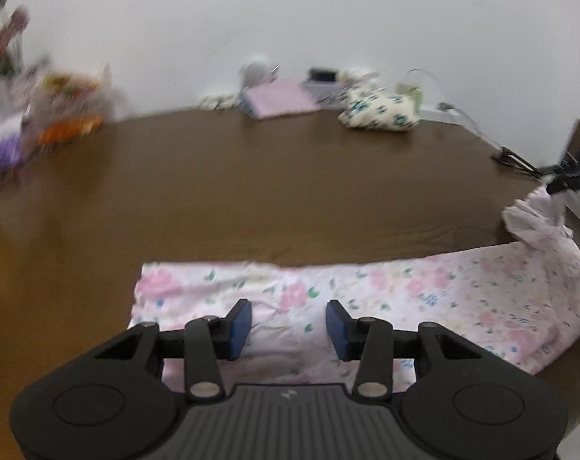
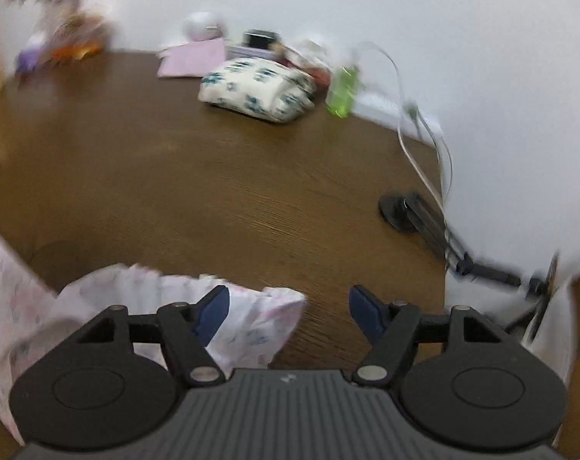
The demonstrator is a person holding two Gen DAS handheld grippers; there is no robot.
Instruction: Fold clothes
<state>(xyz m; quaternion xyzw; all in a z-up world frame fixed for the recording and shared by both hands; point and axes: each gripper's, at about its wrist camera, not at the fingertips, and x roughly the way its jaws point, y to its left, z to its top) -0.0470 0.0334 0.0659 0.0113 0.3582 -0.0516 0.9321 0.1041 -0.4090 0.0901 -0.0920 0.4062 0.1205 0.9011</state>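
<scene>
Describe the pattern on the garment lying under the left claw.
Pink flowers on white garment; clearest in left wrist view.

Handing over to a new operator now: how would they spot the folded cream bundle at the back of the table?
Start at the white wall along the brown table's far edge. Just in front of it, left of the green bottle, lies the cream bundle. Unlike the flat pink cloth beside it, it is plump and printed with dark teal flowers.

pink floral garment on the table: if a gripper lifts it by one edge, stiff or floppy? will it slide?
Likely floppy: the pink floral garment lies flat yet wrinkled, and its end by the right gripper bunches into soft folds. Probably light, since it looks thin. On the smooth wooden table it may drag rather than stay put.
</scene>
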